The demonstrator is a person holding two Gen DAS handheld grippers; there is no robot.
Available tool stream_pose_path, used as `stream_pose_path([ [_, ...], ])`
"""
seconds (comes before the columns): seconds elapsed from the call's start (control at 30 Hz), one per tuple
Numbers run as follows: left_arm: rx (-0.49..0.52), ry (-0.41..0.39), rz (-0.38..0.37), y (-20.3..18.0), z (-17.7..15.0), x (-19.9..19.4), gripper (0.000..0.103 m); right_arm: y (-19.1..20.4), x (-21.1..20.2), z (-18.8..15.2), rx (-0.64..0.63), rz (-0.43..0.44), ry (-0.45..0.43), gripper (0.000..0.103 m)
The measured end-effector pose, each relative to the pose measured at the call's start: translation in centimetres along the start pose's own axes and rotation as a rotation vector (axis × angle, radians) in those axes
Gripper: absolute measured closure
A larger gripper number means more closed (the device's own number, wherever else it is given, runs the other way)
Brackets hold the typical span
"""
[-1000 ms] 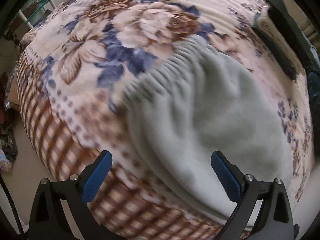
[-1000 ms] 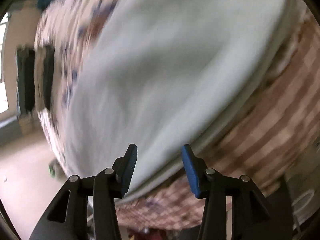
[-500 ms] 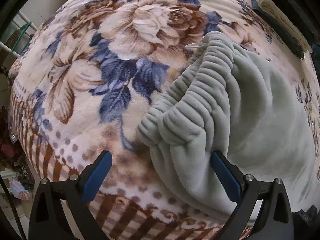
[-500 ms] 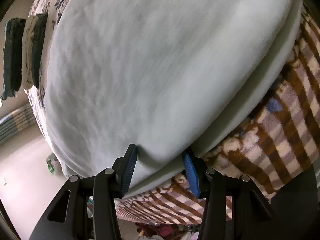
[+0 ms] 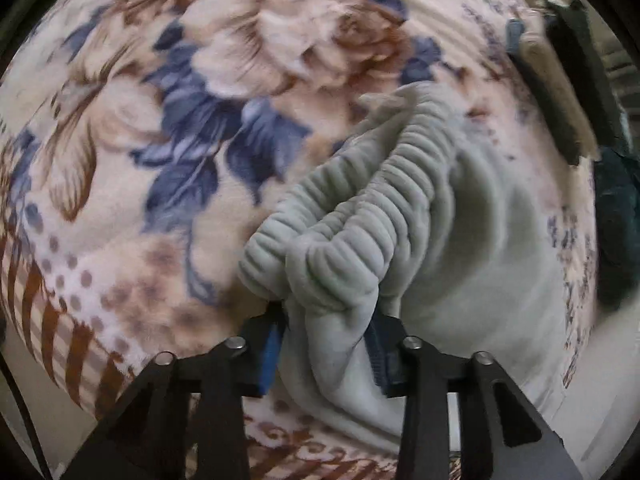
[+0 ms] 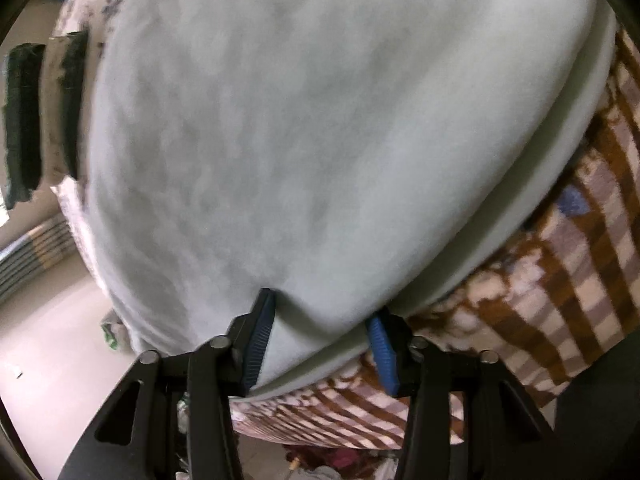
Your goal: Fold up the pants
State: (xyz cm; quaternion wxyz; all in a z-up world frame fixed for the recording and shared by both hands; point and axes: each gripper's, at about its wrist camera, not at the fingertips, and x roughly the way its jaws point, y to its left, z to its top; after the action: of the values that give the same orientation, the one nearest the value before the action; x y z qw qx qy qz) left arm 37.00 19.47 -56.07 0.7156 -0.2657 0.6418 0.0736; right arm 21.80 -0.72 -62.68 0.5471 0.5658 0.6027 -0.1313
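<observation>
Since half a second ago, the left tool (image 5: pixel 326 346) has closed from wide apart and now clamps the pants (image 5: pixel 460 280) just below the ribbed waistband (image 5: pixel 360 220), bunching it at lower centre. The right tool (image 6: pixel 320 344) stays clamped on the pants' (image 6: pixel 320 140) folded edge at bottom centre. The pants lie on the floral blanket (image 5: pixel 180 120), filling the right view. Dark folded items (image 5: pixel 560 80) sit upper right.

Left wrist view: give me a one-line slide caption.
Left gripper pinches the bunched elastic waistband of pale grey-green pants lying on a floral blanket.
</observation>
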Motion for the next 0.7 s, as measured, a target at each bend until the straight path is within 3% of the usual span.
stream_pose_path([
  [0.03, 0.012, -0.015, -0.003, -0.2, -0.1, -0.3, 0.077, 0.4, 0.0, -0.2, -0.028, -0.004, -0.010, 0.073],
  [0.13, 0.021, -0.034, -0.013, -0.4, -0.6, -0.9, 0.082, 1.2, 0.2, -0.9, -0.074, 0.006, -0.028, 0.075],
  [0.17, 0.022, -0.034, -0.021, -0.2, -0.6, -1.0, 0.082, 1.3, 0.4, -1.0, -0.078, 0.005, -0.028, 0.079],
  [0.2, 0.017, -0.032, -0.023, 0.1, -0.6, -1.3, 0.083, 1.4, 0.5, -1.1, -0.077, 0.010, -0.030, 0.092],
  [0.47, -0.006, -0.013, -0.023, 2.5, -1.0, -2.9, 0.084, 3.6, -1.4, -4.1, -0.177, -0.009, -0.024, 0.094],
  [0.53, -0.004, -0.003, -0.006, 2.6, -1.2, -2.3, 0.084, 3.6, -1.0, -4.3, -0.218, -0.048, -0.019, 0.095],
  [0.7, -0.010, 0.027, 0.017, 2.9, -1.2, -0.5, 0.079, 1.2, 2.6, -2.4, -0.139, -0.063, 0.045, 0.093],
])
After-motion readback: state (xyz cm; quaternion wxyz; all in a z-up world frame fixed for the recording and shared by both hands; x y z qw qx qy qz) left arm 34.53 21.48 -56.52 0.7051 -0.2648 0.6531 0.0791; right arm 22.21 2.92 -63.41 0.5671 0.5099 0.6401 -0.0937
